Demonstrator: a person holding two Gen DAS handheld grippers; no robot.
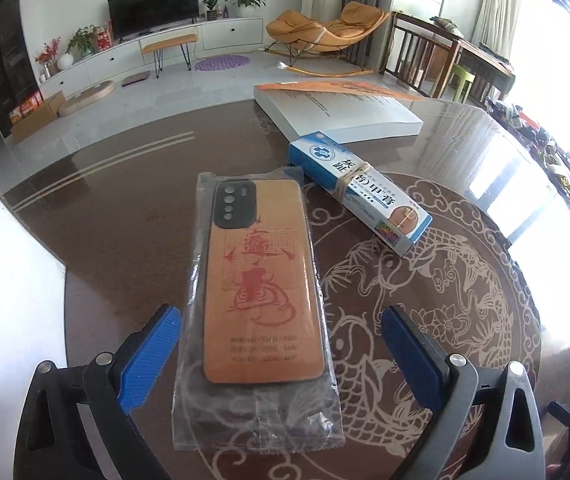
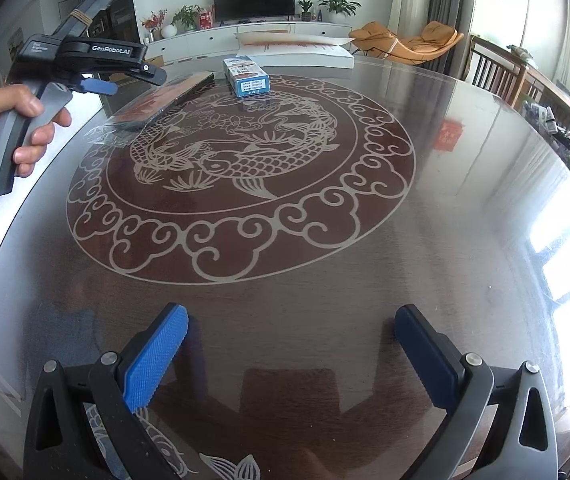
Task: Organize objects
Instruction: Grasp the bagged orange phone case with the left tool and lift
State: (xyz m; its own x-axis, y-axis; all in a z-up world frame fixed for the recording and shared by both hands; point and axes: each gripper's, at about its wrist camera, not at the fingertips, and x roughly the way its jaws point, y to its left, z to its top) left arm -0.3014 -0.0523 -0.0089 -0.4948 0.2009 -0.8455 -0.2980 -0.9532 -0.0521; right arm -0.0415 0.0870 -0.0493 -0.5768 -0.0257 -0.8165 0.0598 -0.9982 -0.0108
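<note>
An orange phone case (image 1: 259,280) in a clear plastic bag lies flat on the round glass-topped table (image 1: 125,208). My left gripper (image 1: 281,344) is open, its blue pads on either side of the case's near end, just above it. A blue-and-white medicine box (image 1: 359,192) bound with a rubber band lies to the right of the case. A thick white book (image 1: 337,110) with an orange cover lies behind the box. My right gripper (image 2: 291,354) is open and empty over bare table. The right wrist view shows the left gripper (image 2: 103,87), the case (image 2: 165,100), the box (image 2: 245,78) and the book (image 2: 297,50) far across the table.
The table (image 2: 465,200) carries a carp and cloud pattern. Cluttered items line its right edge (image 1: 557,168). Beyond it stand wooden chairs (image 1: 417,56), an orange rocking lounger (image 1: 325,28) and a TV cabinet (image 1: 157,44).
</note>
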